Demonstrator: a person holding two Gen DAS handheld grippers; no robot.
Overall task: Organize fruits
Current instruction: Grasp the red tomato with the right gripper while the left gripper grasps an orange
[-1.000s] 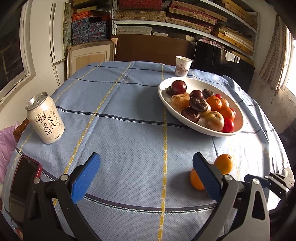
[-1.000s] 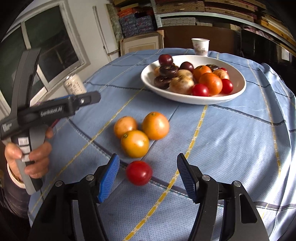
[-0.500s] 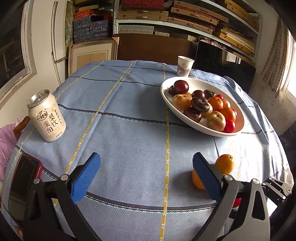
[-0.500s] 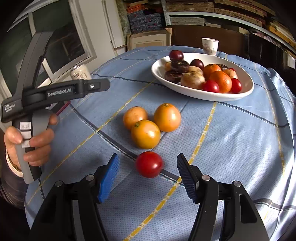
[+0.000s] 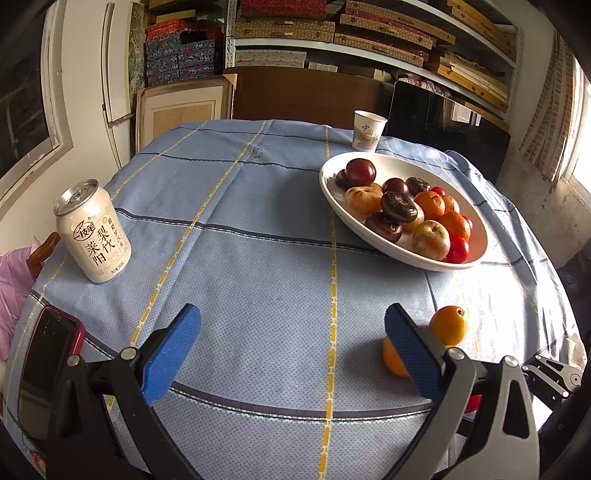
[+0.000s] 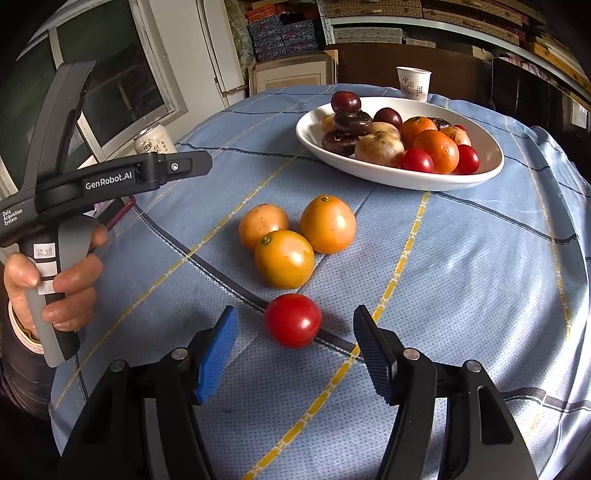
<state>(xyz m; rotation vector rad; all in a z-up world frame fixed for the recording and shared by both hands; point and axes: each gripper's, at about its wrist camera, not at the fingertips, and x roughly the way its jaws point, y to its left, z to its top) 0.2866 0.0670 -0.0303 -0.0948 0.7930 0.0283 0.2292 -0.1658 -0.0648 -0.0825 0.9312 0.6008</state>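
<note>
- Our right gripper (image 6: 293, 354) has closed in on the red tomato (image 6: 293, 319); it now sits between the half-open jaws, untouched, on the tabletop (image 6: 461, 266).
- Left gripper (image 5: 291, 350) hangs wide open, empty.
- Next we likely pinch it for the bowl (image 6: 424, 181).

A counter (image 5: 258, 258) draped in blue checked cloth is backed by shelves (image 5: 369, 33) stacked with flat boxes. A framed panel (image 5: 181, 110) is leaned against the white wall. Daylight is admitted through windows (image 6: 122, 85) at both sides.
</note>
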